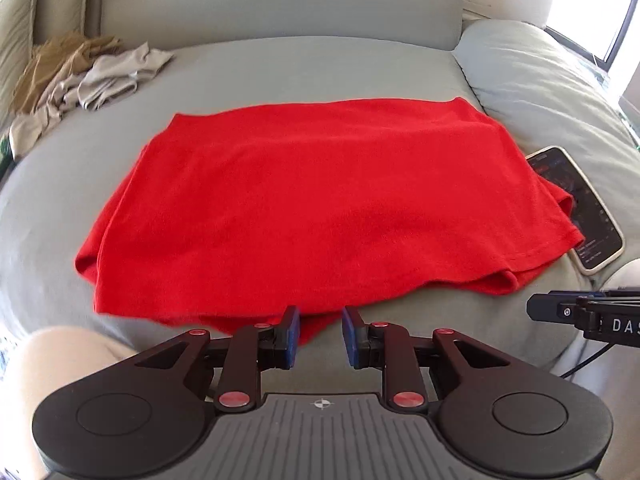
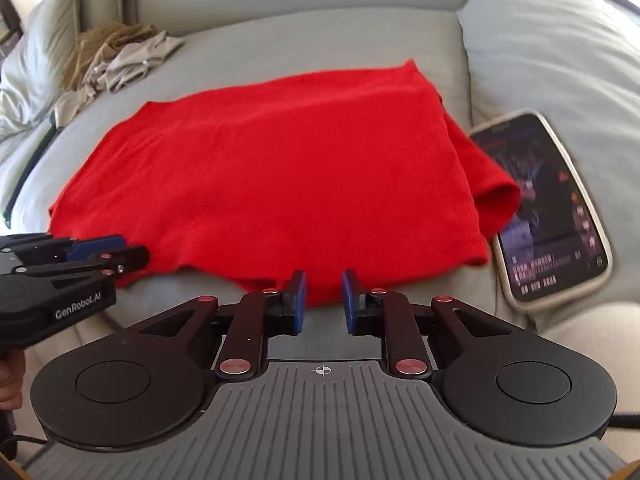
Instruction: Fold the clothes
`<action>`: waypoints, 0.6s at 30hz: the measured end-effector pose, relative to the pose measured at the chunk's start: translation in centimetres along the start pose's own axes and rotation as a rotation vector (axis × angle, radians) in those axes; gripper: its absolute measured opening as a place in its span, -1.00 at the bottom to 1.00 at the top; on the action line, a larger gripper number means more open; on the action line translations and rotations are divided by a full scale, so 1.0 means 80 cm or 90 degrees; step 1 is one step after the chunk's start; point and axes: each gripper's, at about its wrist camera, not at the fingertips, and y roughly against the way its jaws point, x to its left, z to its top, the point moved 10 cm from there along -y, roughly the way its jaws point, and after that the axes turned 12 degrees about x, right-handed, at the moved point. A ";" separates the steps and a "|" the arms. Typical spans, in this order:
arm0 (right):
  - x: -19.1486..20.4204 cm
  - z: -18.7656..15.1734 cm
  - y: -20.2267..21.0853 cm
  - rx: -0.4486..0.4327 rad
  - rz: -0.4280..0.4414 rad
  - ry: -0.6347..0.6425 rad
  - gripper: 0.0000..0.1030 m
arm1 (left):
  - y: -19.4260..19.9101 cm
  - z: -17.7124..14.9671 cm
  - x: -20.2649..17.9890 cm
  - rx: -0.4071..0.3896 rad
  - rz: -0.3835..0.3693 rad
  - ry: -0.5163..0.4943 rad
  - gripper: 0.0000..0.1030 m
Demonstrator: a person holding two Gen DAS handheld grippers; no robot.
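Note:
A red garment lies folded into a rough rectangle on the grey sofa seat; its loose sleeve bulges at the right side. My left gripper hovers open just before the garment's near edge, with nothing between its blue pads. In the right wrist view my right gripper stands open at the same near edge, also holding nothing. The two tools sit side by side: the left gripper shows at the garment's near-left corner, and the right gripper pokes in from the right.
A phone with a lit screen lies just right of the garment. A crumpled pile of beige and tan clothes sits at the back left. A grey cushion rises at the right. A hand holds the left tool.

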 end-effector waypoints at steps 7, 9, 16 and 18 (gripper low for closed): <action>-0.054 -0.010 0.038 -0.089 0.123 -0.188 0.01 | 0.009 0.006 -0.010 -0.032 -0.051 0.023 -0.43; -0.070 -0.008 0.045 -0.122 0.140 -0.234 0.02 | 0.006 0.010 -0.014 -0.036 -0.055 0.027 -0.43; -0.078 0.002 0.019 -0.145 0.096 -0.256 -0.08 | -0.004 0.017 -0.023 -0.035 -0.071 0.019 -0.43; -0.081 0.004 0.007 -0.140 0.084 -0.260 -0.09 | -0.007 0.018 -0.026 -0.031 -0.073 0.013 -0.43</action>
